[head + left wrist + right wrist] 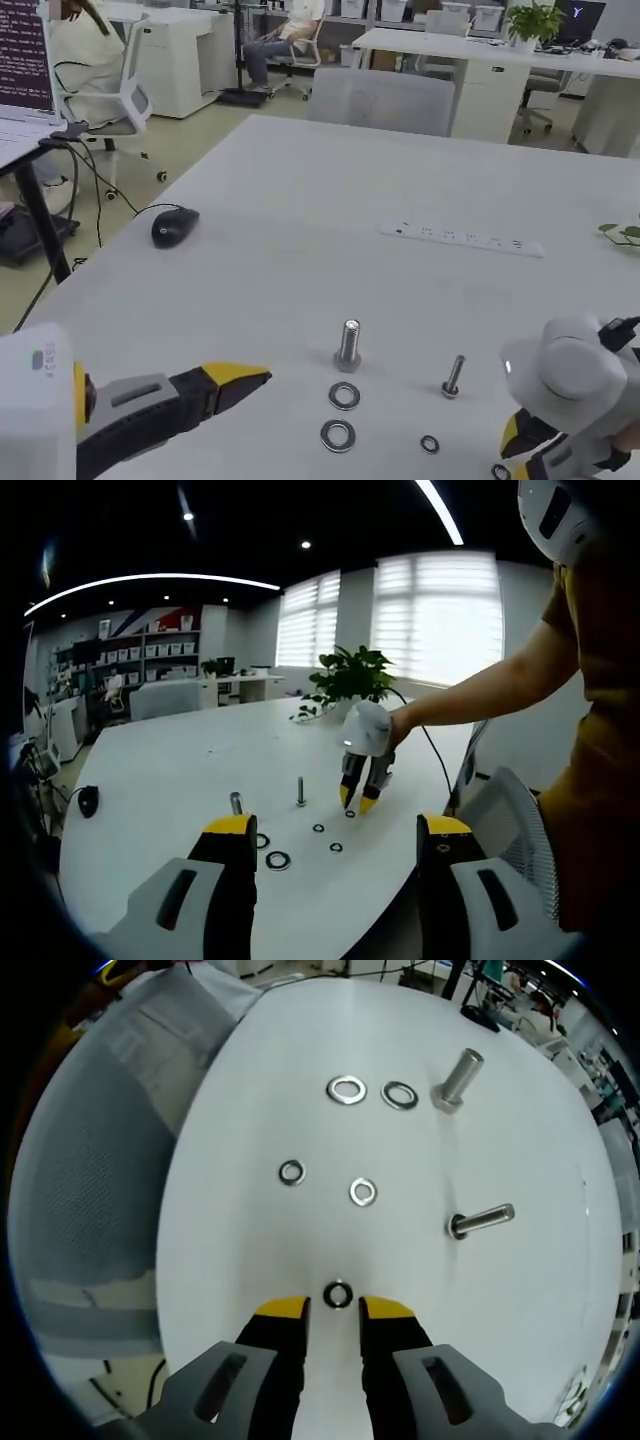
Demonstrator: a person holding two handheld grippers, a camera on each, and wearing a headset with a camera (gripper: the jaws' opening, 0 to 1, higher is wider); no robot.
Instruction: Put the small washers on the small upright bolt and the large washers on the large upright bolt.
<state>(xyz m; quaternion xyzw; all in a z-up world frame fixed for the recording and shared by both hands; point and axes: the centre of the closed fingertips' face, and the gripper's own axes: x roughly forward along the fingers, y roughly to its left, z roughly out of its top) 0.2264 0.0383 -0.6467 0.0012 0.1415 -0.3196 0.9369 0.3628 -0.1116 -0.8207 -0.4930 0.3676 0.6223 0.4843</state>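
Landmark: we take the large upright bolt (349,345) as our reference. It stands on its head on the white table (280,200).
Small upright bolt: we see the small upright bolt (454,377) standing near the large upright bolt, to its right in the head view and slightly closer to us.
Large washers: both lie flat on our side of the large upright bolt. The inner large washer (344,396) is just beside its base. The outer large washer (337,435) is just past that one, and they do not overlap.
Small washers: we count three in the right gripper view, all flat on the table and farther from the large upright bolt than the large washers. The left small washer (291,1172) and the middle small washer (363,1192) lie between the large washers and the right gripper. The last small washer (338,1294) is the farthest from the bolt.
Right gripper: the right gripper (335,1312) has its jaws narrowly apart and holds nothing. The last small washer lies just ahead of the gap between the yellow tips, and we cannot tell whether either tip touches it.
Left gripper: the left gripper (338,825) has its jaws spread wide with nothing between them. In the head view it is left of the large upright bolt and apart from it.
Elsewhere: a mouse (174,228) and a power strip (462,239) lie well beyond the large upright bolt.
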